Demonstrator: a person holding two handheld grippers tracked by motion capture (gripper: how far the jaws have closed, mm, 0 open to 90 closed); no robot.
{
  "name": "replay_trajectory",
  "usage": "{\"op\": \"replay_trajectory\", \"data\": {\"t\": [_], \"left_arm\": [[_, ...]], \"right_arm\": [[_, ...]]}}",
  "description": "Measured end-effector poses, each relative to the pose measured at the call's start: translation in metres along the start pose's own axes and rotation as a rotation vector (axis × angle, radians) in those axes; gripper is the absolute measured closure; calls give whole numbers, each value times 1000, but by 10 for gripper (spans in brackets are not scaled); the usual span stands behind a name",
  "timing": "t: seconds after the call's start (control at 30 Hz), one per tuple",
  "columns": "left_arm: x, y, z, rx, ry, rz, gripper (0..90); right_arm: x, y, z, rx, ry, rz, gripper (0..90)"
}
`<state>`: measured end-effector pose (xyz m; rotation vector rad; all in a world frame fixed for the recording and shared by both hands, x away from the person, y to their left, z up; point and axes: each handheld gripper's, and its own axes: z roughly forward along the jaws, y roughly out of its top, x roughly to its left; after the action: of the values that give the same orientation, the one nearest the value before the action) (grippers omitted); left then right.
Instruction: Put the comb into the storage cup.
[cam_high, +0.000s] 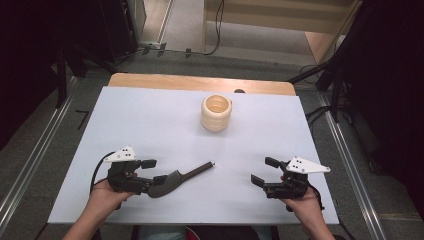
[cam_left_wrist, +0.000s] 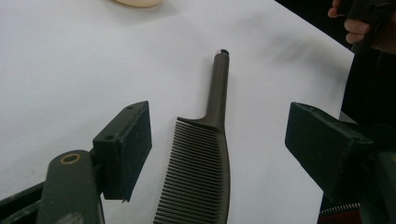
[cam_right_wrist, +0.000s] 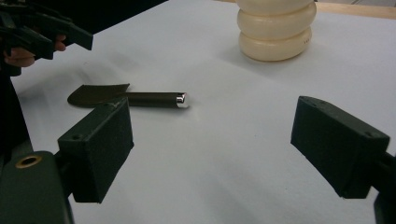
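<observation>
A dark comb (cam_high: 180, 178) lies flat on the white table (cam_high: 150, 120), its handle pointing toward the table's middle. My left gripper (cam_high: 154, 171) is open, and the comb's toothed end (cam_left_wrist: 198, 177) lies between its jaws without touching them. A cream ribbed cup (cam_high: 216, 113) stands upright farther back, near the middle. My right gripper (cam_high: 265, 171) is open at the front right with nothing between its jaws. From the right gripper view, the comb (cam_right_wrist: 126, 97) lies ahead to the left and the cup (cam_right_wrist: 275, 29) stands beyond.
The table's wooden far edge (cam_high: 200, 82) shows behind the cup. Metal rails (cam_high: 30, 160) run along the floor on both sides, and cables (cam_high: 320, 112) lie at the back right. Bare table surface lies between the comb and my right gripper.
</observation>
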<state>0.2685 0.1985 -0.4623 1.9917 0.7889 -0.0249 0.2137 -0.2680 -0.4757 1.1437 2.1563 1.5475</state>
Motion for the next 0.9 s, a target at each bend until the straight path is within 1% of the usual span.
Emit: {"op": "replay_trajectory", "data": {"t": [0.13,0.3,0.47,0.63,0.77,0.9], "left_arm": [[0,0,0,1,3,1,238],[0,0,-1,0,6,3,238],[1,0,-1,-4,5,-5,238],[0,0,-1,-1,7,0,238],[0,0,-1,-2,7,-5,237],[0,0,-1,-3,10,2,238]], "right_arm": [[0,0,1,-4,0,-2,113],[-1,-1,2,-8,-12,-8,113],[-2,-1,2,-8,-19,-3,113],[0,-1,2,-9,-19,-15,113],[0,-1,2,-3,-17,-13,113],[-1,-1,2,-4,-17,-13,114]]}}
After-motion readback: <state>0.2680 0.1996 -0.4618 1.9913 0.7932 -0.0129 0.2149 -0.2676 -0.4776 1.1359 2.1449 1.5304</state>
